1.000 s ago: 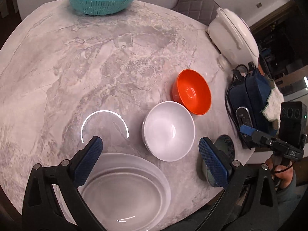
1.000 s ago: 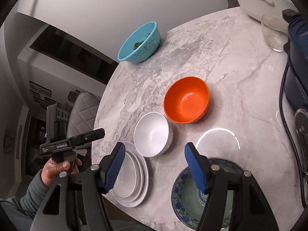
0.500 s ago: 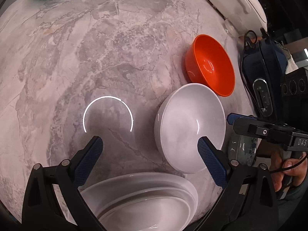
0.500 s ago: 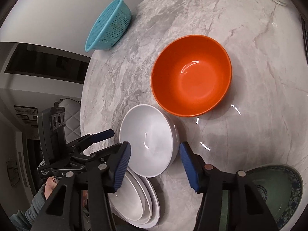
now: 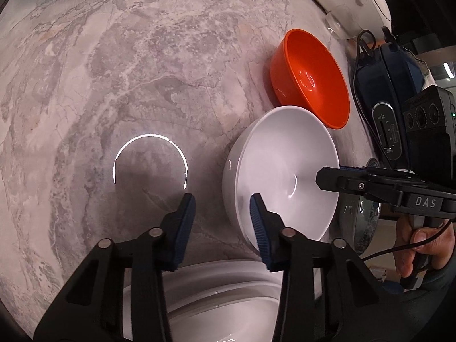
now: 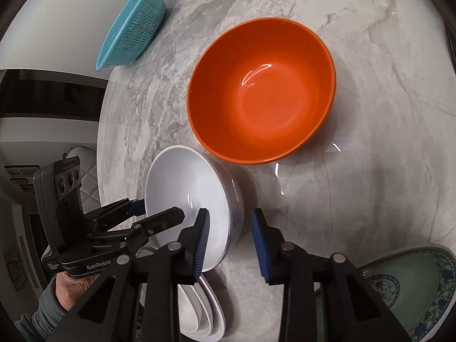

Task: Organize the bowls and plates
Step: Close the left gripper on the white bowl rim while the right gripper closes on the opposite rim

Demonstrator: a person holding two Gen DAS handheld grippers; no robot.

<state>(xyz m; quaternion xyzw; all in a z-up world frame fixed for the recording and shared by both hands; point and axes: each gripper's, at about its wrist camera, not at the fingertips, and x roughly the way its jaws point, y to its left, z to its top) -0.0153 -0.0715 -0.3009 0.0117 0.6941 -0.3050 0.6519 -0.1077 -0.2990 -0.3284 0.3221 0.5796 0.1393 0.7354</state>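
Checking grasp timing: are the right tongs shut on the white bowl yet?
Not yet. The right tongs straddle the white bowl rim, one pad inside, one outside, with a gap visible at the outer pad.

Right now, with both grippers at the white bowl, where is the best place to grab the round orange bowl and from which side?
Probably pinch the round orange bowl at its thin rim, one finger inside and one outside. It sits upright with an open mouth and bare marble table on its right, while the white bowl crowds its near left edge, so come from above on the right with the right gripper.
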